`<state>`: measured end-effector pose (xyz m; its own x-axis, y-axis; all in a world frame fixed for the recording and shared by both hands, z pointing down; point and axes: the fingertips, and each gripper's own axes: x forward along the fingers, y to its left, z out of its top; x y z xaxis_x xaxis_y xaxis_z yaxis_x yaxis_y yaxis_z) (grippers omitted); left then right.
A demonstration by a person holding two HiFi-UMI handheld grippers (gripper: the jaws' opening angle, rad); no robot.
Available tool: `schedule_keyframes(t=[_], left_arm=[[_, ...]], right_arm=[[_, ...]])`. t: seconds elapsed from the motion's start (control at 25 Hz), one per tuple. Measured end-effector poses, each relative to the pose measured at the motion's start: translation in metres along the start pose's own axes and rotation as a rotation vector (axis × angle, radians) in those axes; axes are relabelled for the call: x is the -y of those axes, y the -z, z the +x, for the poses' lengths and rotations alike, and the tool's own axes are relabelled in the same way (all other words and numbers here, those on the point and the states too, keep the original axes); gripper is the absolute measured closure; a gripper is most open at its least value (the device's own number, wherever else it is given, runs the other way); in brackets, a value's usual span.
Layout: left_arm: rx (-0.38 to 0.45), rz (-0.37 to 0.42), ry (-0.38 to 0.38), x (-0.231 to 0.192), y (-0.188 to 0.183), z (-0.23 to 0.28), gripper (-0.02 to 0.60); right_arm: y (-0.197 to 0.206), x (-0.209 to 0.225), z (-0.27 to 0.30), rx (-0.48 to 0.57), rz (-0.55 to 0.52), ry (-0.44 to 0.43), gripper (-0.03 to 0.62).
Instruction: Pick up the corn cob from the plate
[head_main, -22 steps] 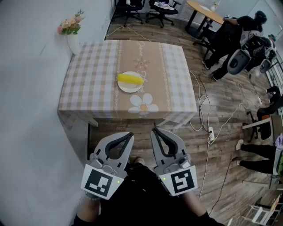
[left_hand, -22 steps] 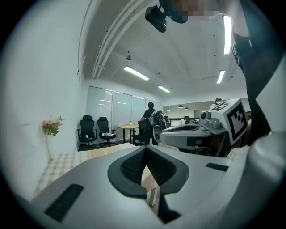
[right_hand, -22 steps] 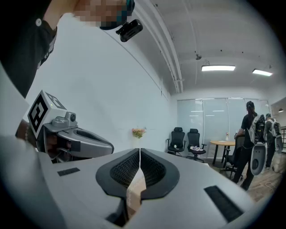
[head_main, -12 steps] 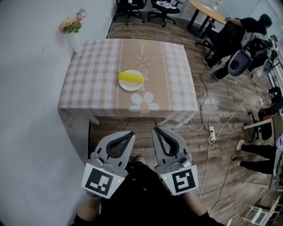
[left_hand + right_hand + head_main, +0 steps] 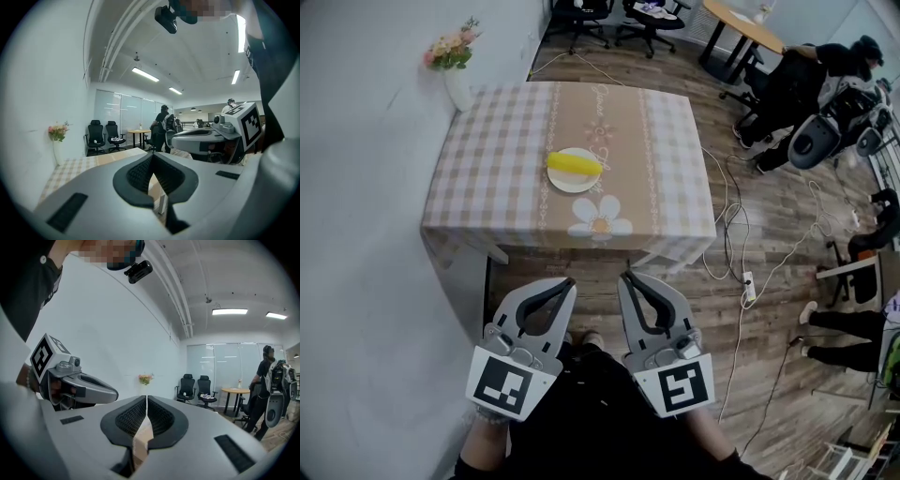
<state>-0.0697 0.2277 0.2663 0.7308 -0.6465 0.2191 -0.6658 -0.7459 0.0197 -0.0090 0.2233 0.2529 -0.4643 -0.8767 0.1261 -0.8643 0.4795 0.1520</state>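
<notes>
A yellow corn cob (image 5: 574,165) lies on a white plate (image 5: 576,182) in the middle of a table (image 5: 487,187) covered with a checked cloth. Both grippers are held close to the person's body, well short of the table's near edge and side by side. My left gripper (image 5: 570,281) is shut with nothing in it, its jaws meeting at the tip (image 5: 152,155). My right gripper (image 5: 623,276) is also shut and empty (image 5: 146,398). Neither gripper view shows the corn or the plate.
A white vase with flowers (image 5: 452,67) stands at the table's far left corner by the wall. Cables and a power strip (image 5: 748,281) lie on the wood floor to the right. Office chairs (image 5: 574,13), a round table (image 5: 741,21) and a person (image 5: 787,75) are beyond.
The head view has shifted slightly, and both grippers sit a touch lower and more to the left in it. The corn and plate have not moved.
</notes>
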Motion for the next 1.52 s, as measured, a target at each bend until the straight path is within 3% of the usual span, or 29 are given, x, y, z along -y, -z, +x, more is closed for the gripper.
schedule_keyframes(t=[0.44,1.12,1.52], left_arm=[[0.029,-0.049,-0.013,0.029,-0.005,0.015,0.569],[0.045,-0.025,-0.064,0.070,-0.009,0.016,0.569],[0.042,-0.011,-0.054,0.075,-0.004,0.021,0.569]], right_arm=[[0.007,0.023,-0.031,0.016,-0.034,0.002,0.549],[0.016,0.031,-0.062,0.046,-0.055,-0.049,0.549],[0.022,0.035,-0.066,0.049,-0.053,-0.031,0.549]])
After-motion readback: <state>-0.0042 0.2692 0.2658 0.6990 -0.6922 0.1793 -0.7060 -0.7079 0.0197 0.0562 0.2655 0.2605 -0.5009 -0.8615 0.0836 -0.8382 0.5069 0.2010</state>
